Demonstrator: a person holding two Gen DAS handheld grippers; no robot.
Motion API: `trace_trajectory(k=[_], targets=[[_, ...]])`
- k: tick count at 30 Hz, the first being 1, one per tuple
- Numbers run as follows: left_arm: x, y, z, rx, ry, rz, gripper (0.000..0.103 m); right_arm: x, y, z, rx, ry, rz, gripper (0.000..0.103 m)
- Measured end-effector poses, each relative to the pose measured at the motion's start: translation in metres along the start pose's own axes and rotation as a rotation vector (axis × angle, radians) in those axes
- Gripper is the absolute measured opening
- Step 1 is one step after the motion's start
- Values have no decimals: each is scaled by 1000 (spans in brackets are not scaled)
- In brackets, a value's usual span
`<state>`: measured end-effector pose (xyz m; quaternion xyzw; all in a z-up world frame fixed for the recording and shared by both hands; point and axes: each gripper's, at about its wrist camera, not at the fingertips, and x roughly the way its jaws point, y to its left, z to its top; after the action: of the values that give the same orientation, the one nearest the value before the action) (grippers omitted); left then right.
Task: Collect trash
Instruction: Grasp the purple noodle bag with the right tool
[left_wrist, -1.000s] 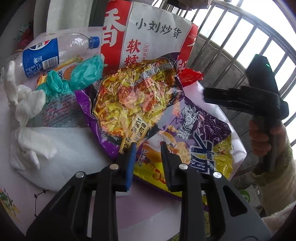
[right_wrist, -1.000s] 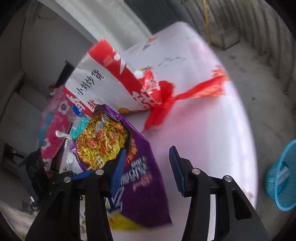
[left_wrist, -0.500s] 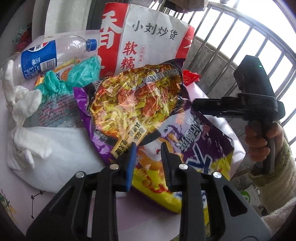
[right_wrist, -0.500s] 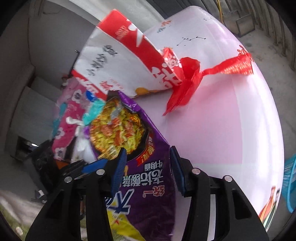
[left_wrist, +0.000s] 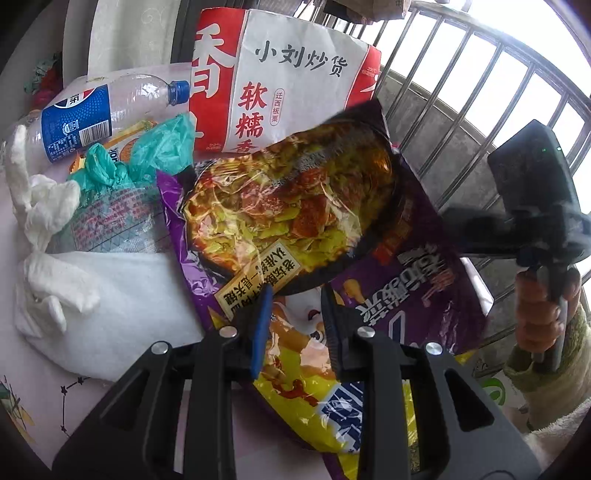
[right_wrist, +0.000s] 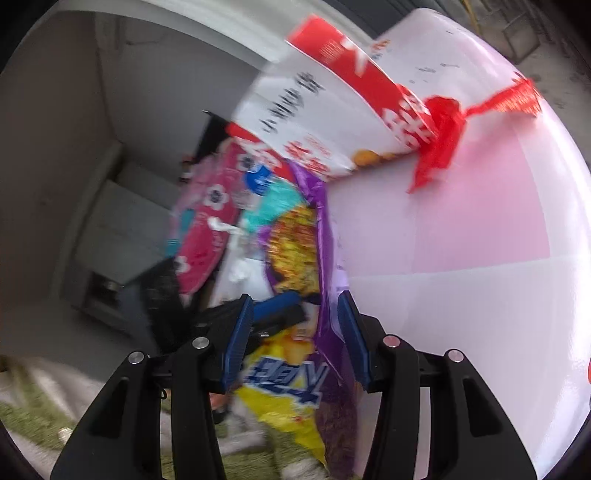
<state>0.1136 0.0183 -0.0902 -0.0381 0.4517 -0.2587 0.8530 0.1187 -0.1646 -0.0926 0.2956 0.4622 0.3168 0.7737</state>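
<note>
A purple and yellow instant-noodle bag (left_wrist: 295, 221) stands tilted up off the pink table (right_wrist: 480, 258). My left gripper (left_wrist: 295, 295) is open, its blue fingers spread in front of the bag's printed face. In the right wrist view the same bag (right_wrist: 295, 251) is seen edge-on, passing between the fingers of my open right gripper (right_wrist: 295, 299). The bag's purple back lies close to the right finger, and no pad presses on it. In the left wrist view the right gripper's body (left_wrist: 532, 192) reaches in from the right, its fingertips hidden behind the bag.
Behind the noodle bag lie a big red-and-white snack bag (left_wrist: 284, 85), a plastic cola bottle (left_wrist: 92, 114), a teal plastic bag (left_wrist: 147, 155), crumpled white tissues (left_wrist: 48, 206) and a white cloth (left_wrist: 122, 302). A red plastic strip (right_wrist: 443, 129) trails from the snack bag. A metal railing (left_wrist: 480, 92) stands beyond the table.
The noodle bag has lifted from lying flat to tilted upright and slid closer to my left gripper. My right gripper has swung in until the bag sits between its fingers.
</note>
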Motion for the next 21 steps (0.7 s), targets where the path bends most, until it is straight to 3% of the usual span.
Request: trace_trajectory(k=[8,16,21], targets=[[-1,-5,-3,-1,-4,1,25,15,12,-1,-48,2,-156,43],[-3,-5,-4,-3,-12,6,25,24,24,-9,-115,-4,-329,11],[-12,0,-5,-23,-29,-3,25,21,31,-13,-163,-31,-420,5]])
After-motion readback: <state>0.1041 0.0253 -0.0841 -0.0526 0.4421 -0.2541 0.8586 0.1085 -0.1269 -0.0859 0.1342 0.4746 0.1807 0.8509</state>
